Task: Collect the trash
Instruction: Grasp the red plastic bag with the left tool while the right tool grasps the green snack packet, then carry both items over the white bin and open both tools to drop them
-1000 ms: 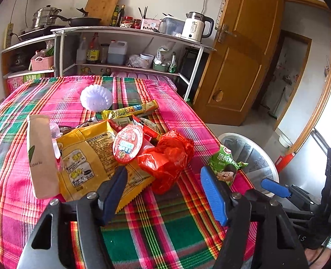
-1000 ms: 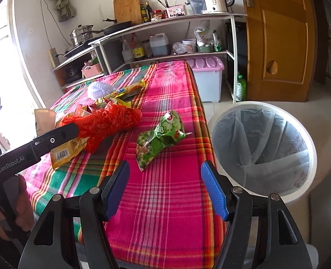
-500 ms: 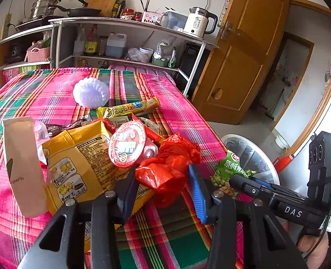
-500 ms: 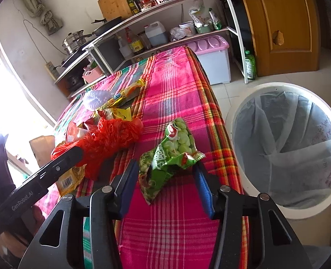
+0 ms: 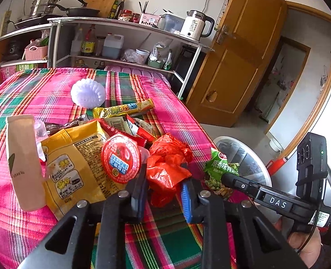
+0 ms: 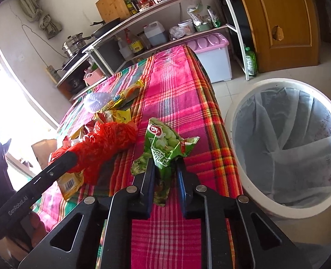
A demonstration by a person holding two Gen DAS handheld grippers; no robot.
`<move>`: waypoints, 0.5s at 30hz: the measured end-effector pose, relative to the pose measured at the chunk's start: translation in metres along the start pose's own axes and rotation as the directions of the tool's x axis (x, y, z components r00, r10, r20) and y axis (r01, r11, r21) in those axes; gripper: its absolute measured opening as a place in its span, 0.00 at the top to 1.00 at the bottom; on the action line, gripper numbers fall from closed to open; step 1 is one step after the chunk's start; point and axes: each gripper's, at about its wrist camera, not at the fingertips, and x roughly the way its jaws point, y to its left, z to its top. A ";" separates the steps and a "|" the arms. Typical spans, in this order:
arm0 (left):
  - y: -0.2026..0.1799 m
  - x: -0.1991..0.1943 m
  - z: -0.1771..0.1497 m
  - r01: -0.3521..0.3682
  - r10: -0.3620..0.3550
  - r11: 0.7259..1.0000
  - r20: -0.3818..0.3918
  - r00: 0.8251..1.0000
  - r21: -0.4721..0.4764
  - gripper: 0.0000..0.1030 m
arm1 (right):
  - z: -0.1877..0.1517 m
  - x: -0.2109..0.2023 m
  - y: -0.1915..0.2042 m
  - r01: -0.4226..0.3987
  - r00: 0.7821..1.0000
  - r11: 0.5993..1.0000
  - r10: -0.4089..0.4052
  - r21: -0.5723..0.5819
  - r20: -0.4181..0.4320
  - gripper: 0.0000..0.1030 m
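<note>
Two grippers work at the right-hand edge of a table covered with a pink and green plaid cloth (image 5: 131, 80). The left gripper (image 5: 164, 192) has its blue-padded fingers pressed in on a crumpled red plastic bag (image 5: 167, 168), which sits on the cloth near that edge, just right of the main heap of trash. The right gripper (image 6: 165, 179) pinches a green snack packet (image 6: 165, 143) between its fingers; the packet stands up from the cloth close to the same edge, nearest the bin. Whether either piece has left the cloth cannot be told. Beside the red bag lie a round red-lidded cup (image 5: 121, 158), a large yellow snack bag (image 5: 75, 168), a tan paper pouch (image 5: 23, 157) at the left of the heap, and a long yellow candy wrapper (image 5: 123, 108) farther toward the far edge, next to a white ribbed ball (image 5: 88, 93). On the floor just off the right edge stands a white trash bin (image 6: 250, 183) lined with a thin pale bag. Behind the far edge is a metal shelf rack (image 5: 125, 22) with a white kettle (image 5: 195, 25) on top, and a wooden door (image 5: 244, 51) to its right.
</note>
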 end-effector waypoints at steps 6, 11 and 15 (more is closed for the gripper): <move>-0.008 -0.011 0.002 0.005 -0.005 1.000 0.024 1.000 0.007 0.76 | -0.003 -0.014 -0.002 -0.003 1.000 1.000 0.003 -0.001 0.017 0.82; -0.017 -0.019 0.004 0.016 -0.017 1.000 0.042 0.999 0.016 0.76 | -0.005 -0.028 -0.003 -0.004 0.999 1.000 0.004 0.000 0.039 0.82; -0.027 -0.021 0.006 0.031 -0.032 0.999 0.047 0.998 0.029 0.76 | -0.004 -0.038 -0.007 0.001 0.998 1.000 -0.001 0.002 0.056 0.82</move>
